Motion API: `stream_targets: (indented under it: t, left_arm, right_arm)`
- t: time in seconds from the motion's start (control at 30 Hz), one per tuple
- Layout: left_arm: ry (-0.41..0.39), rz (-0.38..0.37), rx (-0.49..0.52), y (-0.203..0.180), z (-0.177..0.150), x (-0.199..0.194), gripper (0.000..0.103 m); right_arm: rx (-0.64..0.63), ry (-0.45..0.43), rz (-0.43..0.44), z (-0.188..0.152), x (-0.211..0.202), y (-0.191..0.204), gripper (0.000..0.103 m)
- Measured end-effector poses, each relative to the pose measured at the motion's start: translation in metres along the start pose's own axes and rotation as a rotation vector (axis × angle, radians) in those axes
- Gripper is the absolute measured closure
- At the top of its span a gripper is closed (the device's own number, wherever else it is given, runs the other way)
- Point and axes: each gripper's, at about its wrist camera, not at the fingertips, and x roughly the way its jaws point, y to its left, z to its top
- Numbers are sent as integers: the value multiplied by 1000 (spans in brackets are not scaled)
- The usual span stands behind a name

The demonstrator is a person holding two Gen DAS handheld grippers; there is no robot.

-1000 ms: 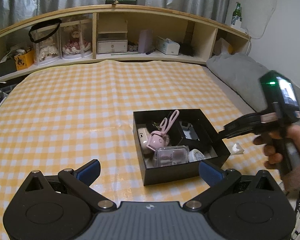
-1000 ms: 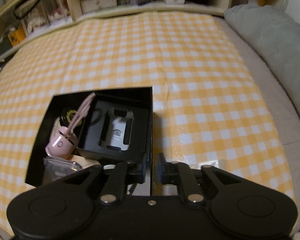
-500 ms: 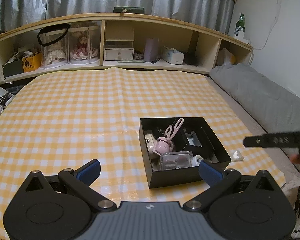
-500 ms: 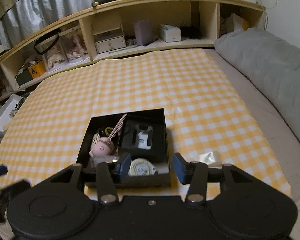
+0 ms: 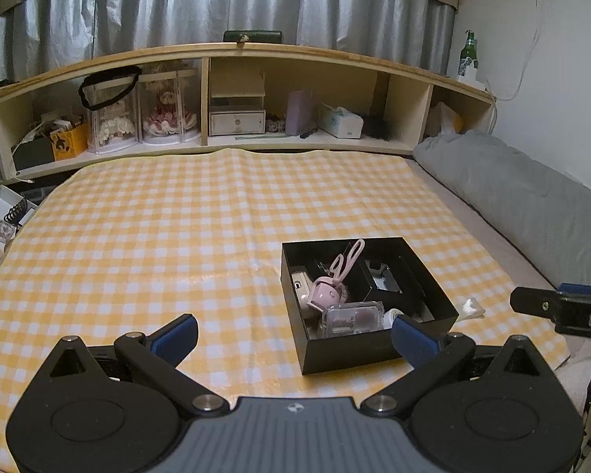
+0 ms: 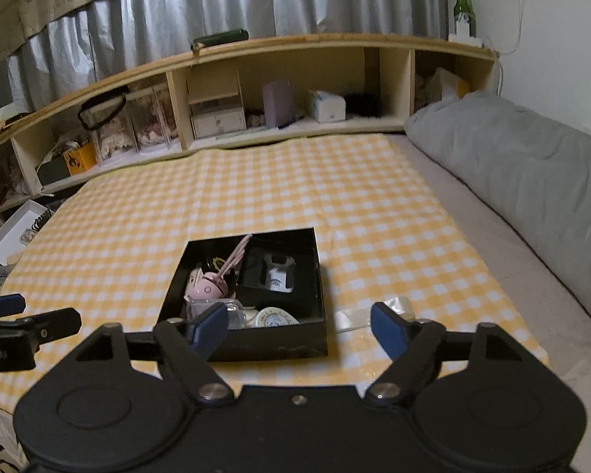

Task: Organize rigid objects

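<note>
A black open box [image 5: 374, 341] sits on the yellow checked cloth [image 5: 177, 236], right of centre. Inside it lie a pink rabbit-eared gadget [image 5: 327, 295], a clear plastic case [image 5: 352, 317], a smaller black box [image 5: 386, 280] and a round white item [image 5: 392, 315]. My left gripper [image 5: 295, 335] hangs open in front of the box and holds nothing. In the right wrist view the black box [image 6: 272, 345] lies just beyond my right gripper [image 6: 299, 327]. Its jaws are opening, with nothing gripped between them.
A crumpled clear wrapper [image 6: 358, 313] lies on the cloth right of the box. A wooden shelf [image 5: 256, 134] full of small items runs along the back. A grey pillow [image 5: 512, 197] lines the right side. A white box [image 5: 0, 213] sits off the cloth at left.
My right gripper has drawn back and up from the box's near edge, and its jaws have gone from shut to wide apart. The left gripper has barely shifted and stays open.
</note>
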Motion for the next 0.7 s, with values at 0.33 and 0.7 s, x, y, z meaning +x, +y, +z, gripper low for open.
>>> stream_targets:
  t: [0.33,0.7]
  left_arm:
    - [-33,18,-14,5,-5,-5,0]
    - [-49,36,0,5,-6,-9,0]
  right_arm:
    - [-26,-95,-37,-10,-13,7,1]
    - [-55,-112,-70,-12,-12,13,0]
